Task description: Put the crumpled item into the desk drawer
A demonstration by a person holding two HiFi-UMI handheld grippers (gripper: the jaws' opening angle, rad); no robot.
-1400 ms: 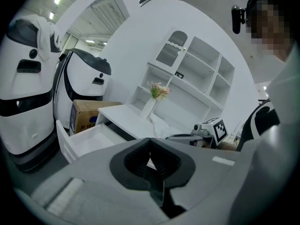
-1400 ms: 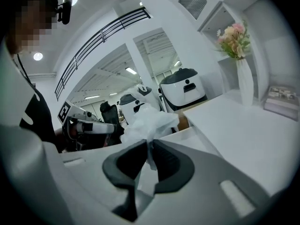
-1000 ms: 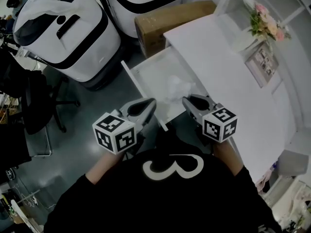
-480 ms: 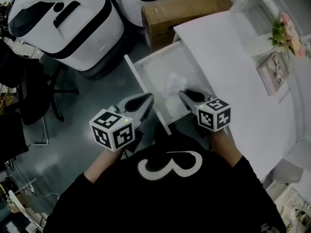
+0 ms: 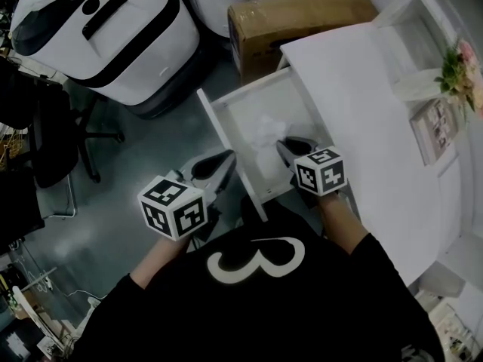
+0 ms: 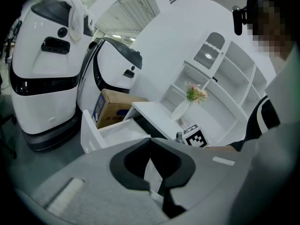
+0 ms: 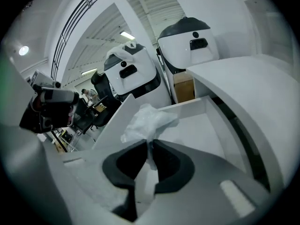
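**Crumpled item held over the open drawer**

The crumpled item (image 7: 147, 121), a thin, translucent white wad, is pinched between the closed jaws of the right gripper (image 7: 151, 146) over the white drawer (image 5: 260, 104), which is pulled out from the table's (image 5: 362, 104) edge. The left gripper's (image 6: 150, 142) jaws are shut, empty. The cardboard box's (image 5: 302, 17) print cannot be read.

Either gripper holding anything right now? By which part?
Right gripper pinches the crumpled white item by its narrow end, over the drawer. Left gripper shut, empty.
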